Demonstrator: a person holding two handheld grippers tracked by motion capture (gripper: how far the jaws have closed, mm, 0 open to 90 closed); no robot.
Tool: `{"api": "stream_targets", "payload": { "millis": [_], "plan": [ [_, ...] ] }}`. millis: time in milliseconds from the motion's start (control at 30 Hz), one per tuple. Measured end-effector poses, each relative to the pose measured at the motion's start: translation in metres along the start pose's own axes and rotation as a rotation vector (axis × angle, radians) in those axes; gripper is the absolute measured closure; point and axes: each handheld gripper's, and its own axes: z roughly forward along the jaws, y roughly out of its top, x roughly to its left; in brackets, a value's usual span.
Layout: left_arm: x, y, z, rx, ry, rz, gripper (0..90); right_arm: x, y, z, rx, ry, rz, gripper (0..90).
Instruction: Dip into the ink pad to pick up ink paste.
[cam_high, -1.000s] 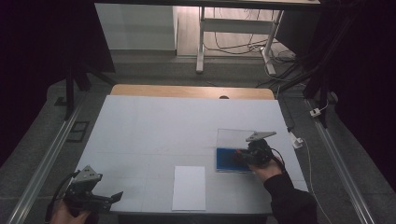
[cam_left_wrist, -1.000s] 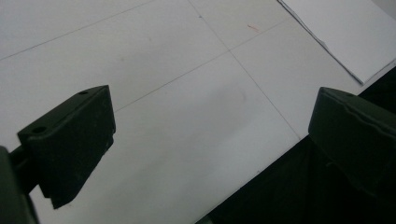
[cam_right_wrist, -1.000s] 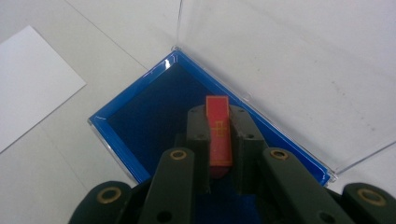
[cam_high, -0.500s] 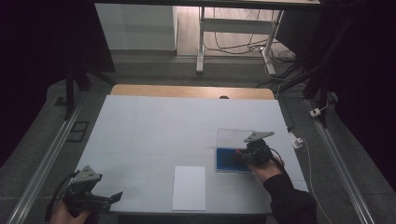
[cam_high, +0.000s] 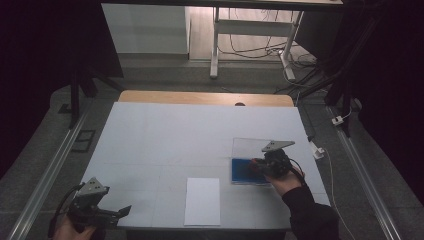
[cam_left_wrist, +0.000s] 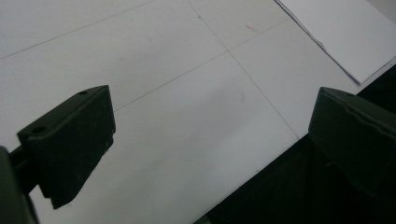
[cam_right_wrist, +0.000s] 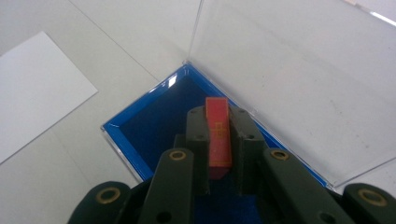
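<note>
A small red stamp-like block (cam_right_wrist: 218, 133) is clamped between the jaws of the right gripper (cam_right_wrist: 218, 140), which are drawn narrow upon it. Faint gold marks run down the face of the red block, but they are too small to be read. The block is held just above the dark blue pad of an open case (cam_right_wrist: 140, 128), within its blue rim. The case's clear lid (cam_right_wrist: 299, 79) is folded back flat on the table, on the far side of the case from the right gripper, and no writing or label can be made out on it.

In the high view the open case (cam_high: 241, 172) is seen near the right edge of the white table (cam_high: 165, 135), with the right gripper (cam_high: 256, 166) reaching over it from the right. A blank white sheet of paper (cam_high: 202, 201) lies to the left of the case, near the front edge of the table and apart from it; nothing is printed on its visible side.

The left gripper (cam_high: 125, 210) is held well to the left of the case, at the table's front left corner. Its jaws are spread wide, with nothing between them and bare tabletop beneath. Thin pencil-like lines and a small red mark (cam_left_wrist: 252, 29) are seen on the table surface there.
</note>
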Motion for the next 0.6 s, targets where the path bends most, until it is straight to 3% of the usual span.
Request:
{"api": "stream_targets", "payload": {
  "millis": [600],
  "plan": [
    [0.0000, -0.0001, -0.0002, -0.001, -0.001, 0.000, 1.2, 0.0072, 0.0038, -0.0101, -0.048, 0.029, -0.006, 80.0]
  ]
}}
